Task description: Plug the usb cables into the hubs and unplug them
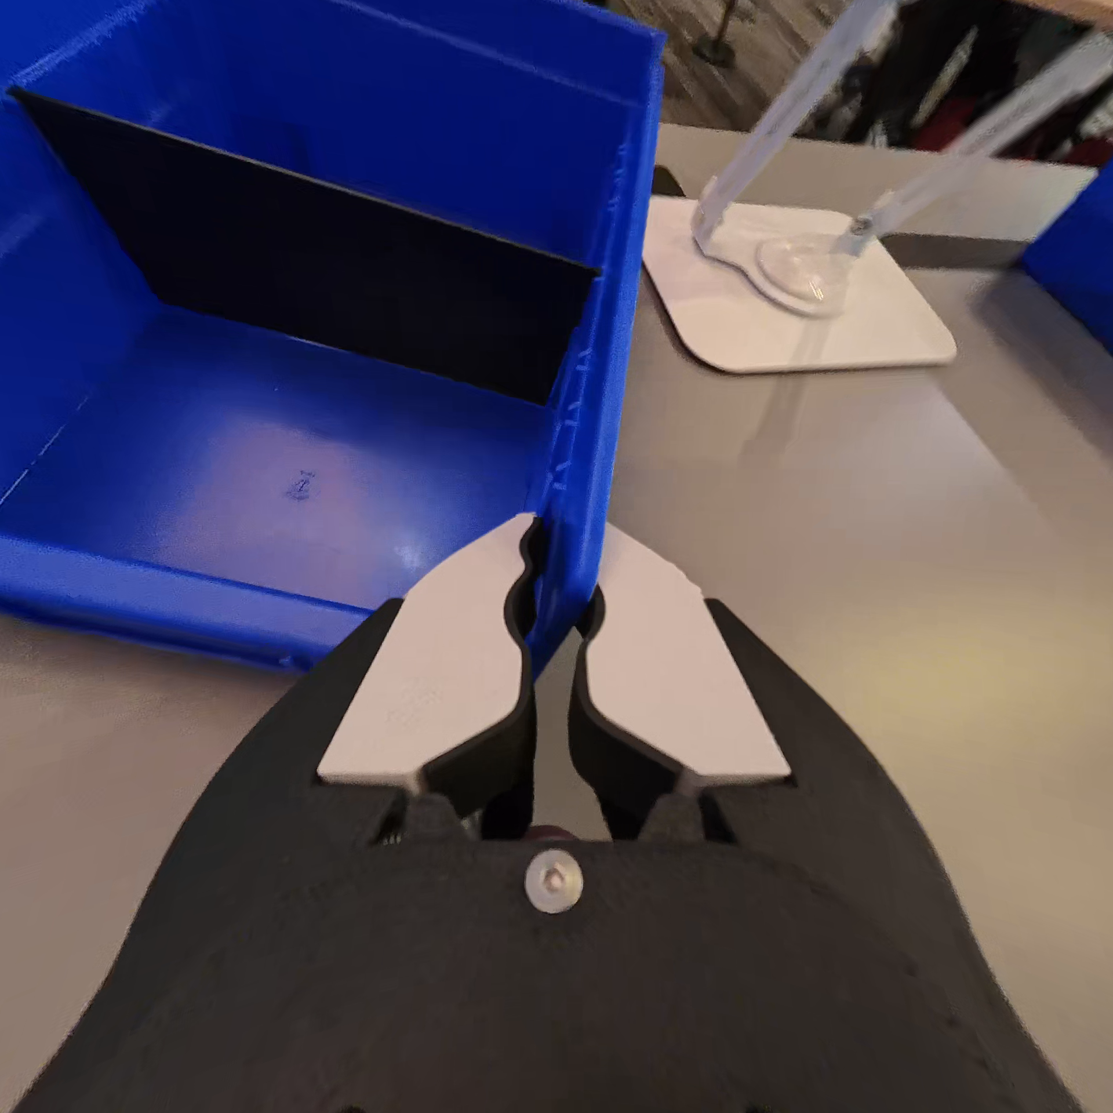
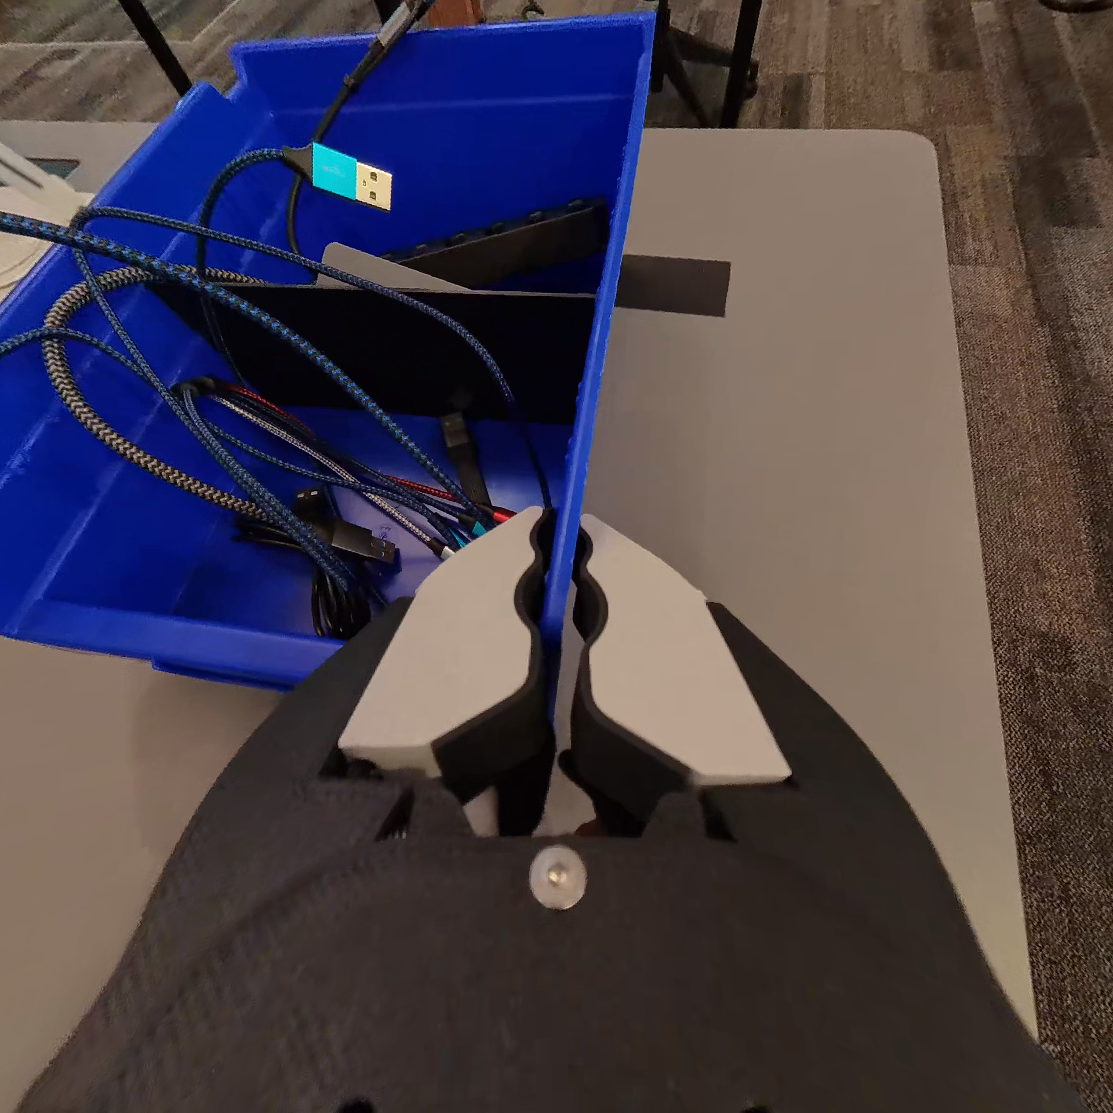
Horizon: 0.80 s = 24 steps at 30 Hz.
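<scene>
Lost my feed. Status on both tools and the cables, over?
Left tool clamped on empty blue bin's right wall. Right tool clamped on cable bin's right wall. Cables loose inside, none plugged.

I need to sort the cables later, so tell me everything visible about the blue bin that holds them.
The blue bin is glossy plastic, open-topped, resting on the grey table. A black divider splits it: braided cables tangle in the near part, a black hub lies behind. A teal-collared USB plug hangs above. The right gripper has its jaws closed on the right wall.
</scene>
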{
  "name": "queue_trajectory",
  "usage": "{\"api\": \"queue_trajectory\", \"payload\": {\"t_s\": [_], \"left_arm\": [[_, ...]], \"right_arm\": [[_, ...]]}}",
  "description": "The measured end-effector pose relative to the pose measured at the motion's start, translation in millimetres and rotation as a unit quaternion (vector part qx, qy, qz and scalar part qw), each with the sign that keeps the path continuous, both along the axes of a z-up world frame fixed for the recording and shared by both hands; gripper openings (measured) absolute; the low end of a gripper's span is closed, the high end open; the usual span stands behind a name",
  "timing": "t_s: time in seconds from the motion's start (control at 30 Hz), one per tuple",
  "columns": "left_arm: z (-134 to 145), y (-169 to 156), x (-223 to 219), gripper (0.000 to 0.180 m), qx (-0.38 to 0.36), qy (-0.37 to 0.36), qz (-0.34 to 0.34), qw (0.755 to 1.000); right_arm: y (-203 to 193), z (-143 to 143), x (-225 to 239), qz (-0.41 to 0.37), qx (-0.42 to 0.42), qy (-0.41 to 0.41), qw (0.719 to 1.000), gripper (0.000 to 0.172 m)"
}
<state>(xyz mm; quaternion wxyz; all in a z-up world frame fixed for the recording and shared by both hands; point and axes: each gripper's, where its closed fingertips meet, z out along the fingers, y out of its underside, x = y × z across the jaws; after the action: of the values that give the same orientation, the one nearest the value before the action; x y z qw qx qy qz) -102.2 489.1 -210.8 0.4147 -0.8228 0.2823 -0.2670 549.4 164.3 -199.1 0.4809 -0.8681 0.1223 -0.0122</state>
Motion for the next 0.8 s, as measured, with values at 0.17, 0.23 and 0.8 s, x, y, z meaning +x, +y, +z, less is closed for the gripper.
{"api": "queue_trajectory", "payload": {"t_s": [0.17, 0.23, 0.8], "left_arm": [[0, -63, -31, 0.006, -0.011, 0.032, -0.096, 0.995], [1, -95, -47, 0.006, -0.011, 0.038, -0.142, 0.989], [7, -354, -136, 0.01, -0.089, 0.035, -0.548, 0.831]], "right_arm": [[-24, -1, -25, 0.049, -0.011, 0.001, 0.999, 0.003], [-33, -1, -39, 0.085, -0.014, 0.004, 0.996, 0.003], [28, -2, -169, 0.417, -0.044, 0.036, 0.907, 0.004]]}}
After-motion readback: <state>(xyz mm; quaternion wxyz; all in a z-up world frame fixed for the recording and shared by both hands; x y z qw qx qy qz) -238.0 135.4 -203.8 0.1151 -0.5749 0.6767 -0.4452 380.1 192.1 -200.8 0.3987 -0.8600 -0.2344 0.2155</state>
